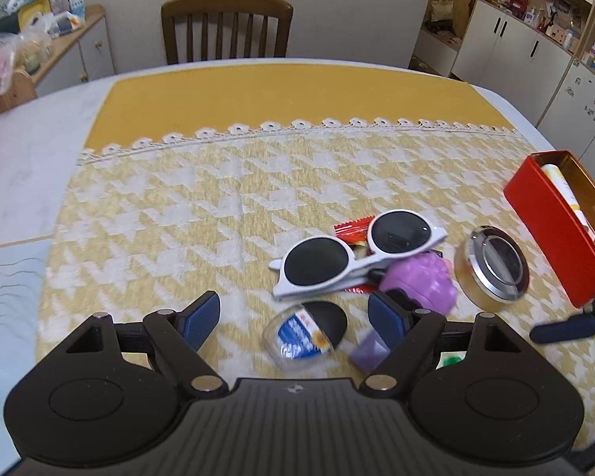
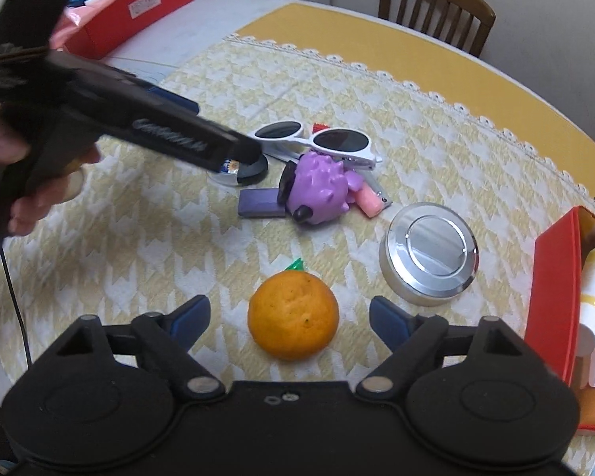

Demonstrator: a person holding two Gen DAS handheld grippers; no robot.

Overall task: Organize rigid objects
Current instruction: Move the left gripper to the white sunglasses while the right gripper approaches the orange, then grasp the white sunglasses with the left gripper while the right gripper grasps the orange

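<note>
Step in hand: approach to pick-up. Left gripper [image 1: 293, 319] is held wide open and empty over a small clear round case [image 1: 303, 333]; right gripper [image 2: 289, 317] brackets the orange [image 2: 293, 315], pads apparently not touching. Closure is required next, then transfer, presumably into the red box [image 2: 553, 293].

One pair of white-framed round sunglasses [image 1: 357, 254], one purple spiky plastic toy [image 2: 317, 186], one orange mandarin [image 2: 293, 319], one round silver-lidded tin [image 2: 430, 252]. One open red rectangular box [image 1: 551, 222], one small clear round container with blue label [image 1: 301, 335], one flat purple block [image 2: 260, 203]. One wooden slat-back chair [image 1: 226, 27].
</note>
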